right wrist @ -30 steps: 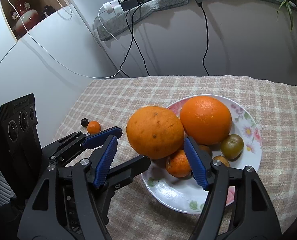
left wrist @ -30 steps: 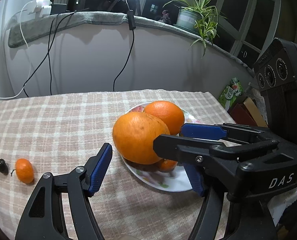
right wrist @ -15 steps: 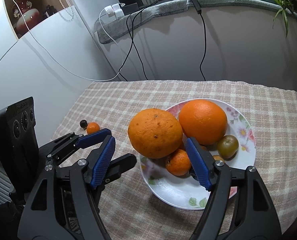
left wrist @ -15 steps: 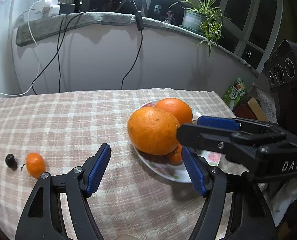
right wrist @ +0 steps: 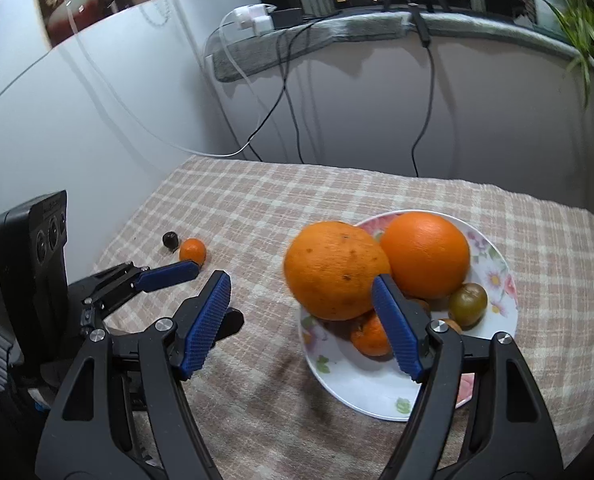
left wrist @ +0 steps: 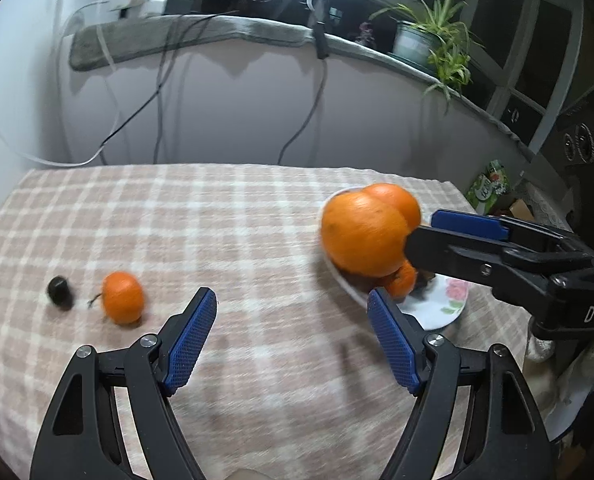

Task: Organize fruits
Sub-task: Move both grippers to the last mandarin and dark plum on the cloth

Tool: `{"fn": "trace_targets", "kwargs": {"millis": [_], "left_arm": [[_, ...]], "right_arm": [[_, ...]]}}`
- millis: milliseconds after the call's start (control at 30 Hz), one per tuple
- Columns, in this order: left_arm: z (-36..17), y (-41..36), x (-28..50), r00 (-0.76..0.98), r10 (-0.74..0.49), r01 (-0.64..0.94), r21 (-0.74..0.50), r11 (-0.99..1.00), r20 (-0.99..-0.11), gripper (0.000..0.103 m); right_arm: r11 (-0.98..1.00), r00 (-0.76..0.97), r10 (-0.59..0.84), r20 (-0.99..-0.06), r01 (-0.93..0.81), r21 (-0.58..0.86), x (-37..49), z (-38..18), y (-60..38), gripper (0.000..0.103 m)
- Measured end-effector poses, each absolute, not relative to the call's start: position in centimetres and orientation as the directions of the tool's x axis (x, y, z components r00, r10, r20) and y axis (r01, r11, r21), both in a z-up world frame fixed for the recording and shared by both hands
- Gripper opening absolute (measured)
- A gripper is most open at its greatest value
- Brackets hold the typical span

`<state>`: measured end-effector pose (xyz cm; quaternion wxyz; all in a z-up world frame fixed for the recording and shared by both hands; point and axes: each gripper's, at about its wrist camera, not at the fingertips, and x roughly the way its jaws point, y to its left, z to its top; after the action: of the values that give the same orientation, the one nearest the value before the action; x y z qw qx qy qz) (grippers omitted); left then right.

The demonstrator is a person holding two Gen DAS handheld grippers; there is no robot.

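Big spotted orange (right wrist: 335, 270) perched high at left edge of floral plate (right wrist: 361, 388), leaning on smoother orange (right wrist: 427, 254), propped on small mandarin (right wrist: 371, 334) underneath; greenish-brown fruit (right wrist: 468, 305) at right of pile. Loose small mandarin (left wrist: 122, 297) out on checked tablecloth (left wrist: 217, 220), dark round fruit (left wrist: 59, 290) just beside it, both well apart from plate.

Risks, judged: top orange overhangs rim, so nudge from right gripper (right wrist: 303, 324) finger could roll it off onto cloth or tip pile. Right blue pad sits right against pile; cannot tell if touching. Loose mandarin round, likely to squirt sideways or roll toward dark fruit if pinched off-centre. Motion blur hints at fast travel; overshoot possible.

Left gripper (left wrist: 293, 336): jaws opening, wide, nothing between them, only cloth. Right gripper: wide apart, nothing clamped.

Left wrist view: stem on loose mandarin, gap to dark fruit, snack packet (left wrist: 490, 186) past table edge; plate contents mostly hidden behind right gripper. Right wrist view: full pile, greenish fruit, plate pattern, left gripper (right wrist: 201, 276) low near loose mandarin.
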<state>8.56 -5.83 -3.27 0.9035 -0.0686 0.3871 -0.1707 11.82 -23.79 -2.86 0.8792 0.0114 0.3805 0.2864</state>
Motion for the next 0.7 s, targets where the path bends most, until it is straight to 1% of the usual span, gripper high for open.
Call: {"fn": "trace_targets", "kwargs": {"millis": [200,433,567,700], "left_arm": [[-3.6,-1.6,7.7,0.666,-0.334,0.188,-0.282,0.941,-0.667,0.078],[-4.2,4.1,7.1,0.7,-0.263,0.082,-0.292,0.953,-0.664,0.078],[-4.7,6.4,6.9,0.711,-0.235,0.039,-0.296,0.954,-0.663,0.076],[-5.0,8.1,6.9,0.716,-0.22,0.014,-0.301,0.954,-0.662,0.072]], "right_arm": [[0.809,0.553,0.523,-0.648,-0.562,0.173,10.5,-2.6,-20.7,0.076],[0.773,0.528,0.553,-0.645,-0.613,0.161,10.6,-3.2,-17.3,0.076],[0.75,0.496,0.563,-0.661,-0.642,0.157,10.7,-3.5,-15.1,0.076],[0.731,0.477,0.568,-0.671,-0.667,0.144,10.8,-4.0,-13.0,0.076]]}}
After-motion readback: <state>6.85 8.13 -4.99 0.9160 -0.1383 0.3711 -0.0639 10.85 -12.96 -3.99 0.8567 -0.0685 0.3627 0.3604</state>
